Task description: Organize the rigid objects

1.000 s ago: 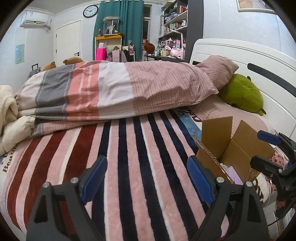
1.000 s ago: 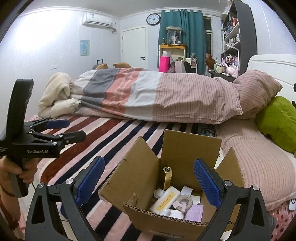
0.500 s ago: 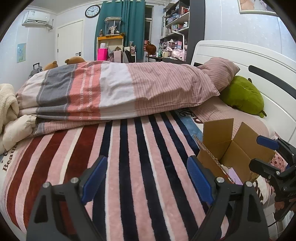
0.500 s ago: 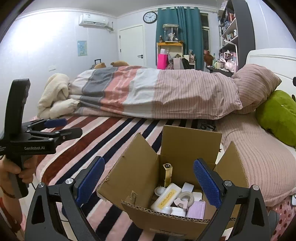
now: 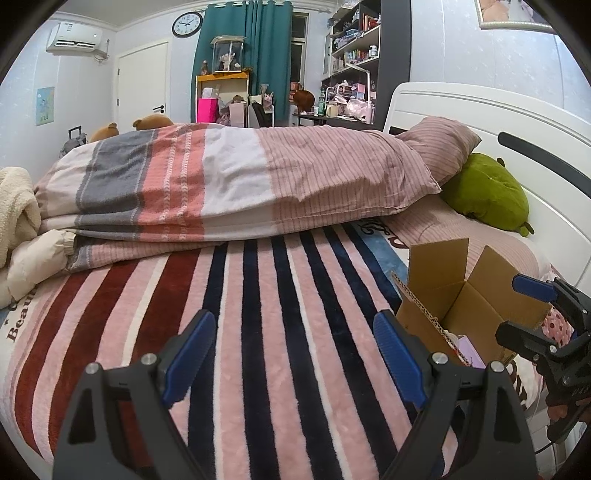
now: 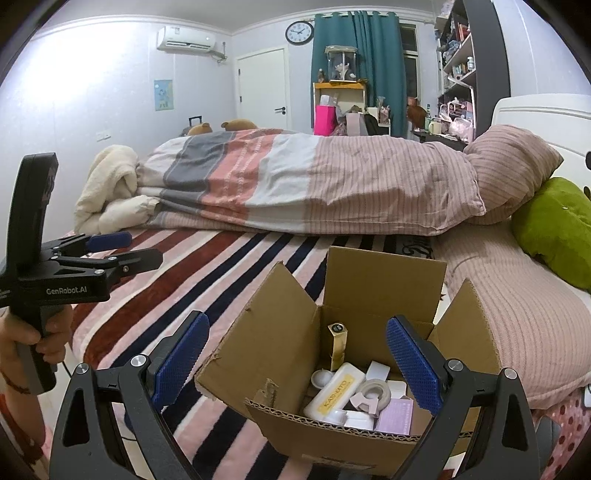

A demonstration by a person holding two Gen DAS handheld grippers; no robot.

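Bedroom, white walls, teal curtain and round wall clock at the far end. Bed covered by a plush blanket striped pink, dark red and navy; a folded striped duvet in grey, coral, white and pink lies across it, green plush cushion near the white headboard.

Open brown cardboard box sits on the striped blanket at the near edge of the bed, all four flaps up. Inside, loosely heaped: a white oblong case with yellow label, a gold upright tube with black cap, a grey tape roll, a lilac flat box, small white pieces.

Right hand-held gripper: blue pads spread wide, holding nothing, poised just over the box opening.

Left hand-held gripper: likewise released, empty, over bare blanket, box to its right. Seen in the right wrist view at left edge, gripped by the person's hand.
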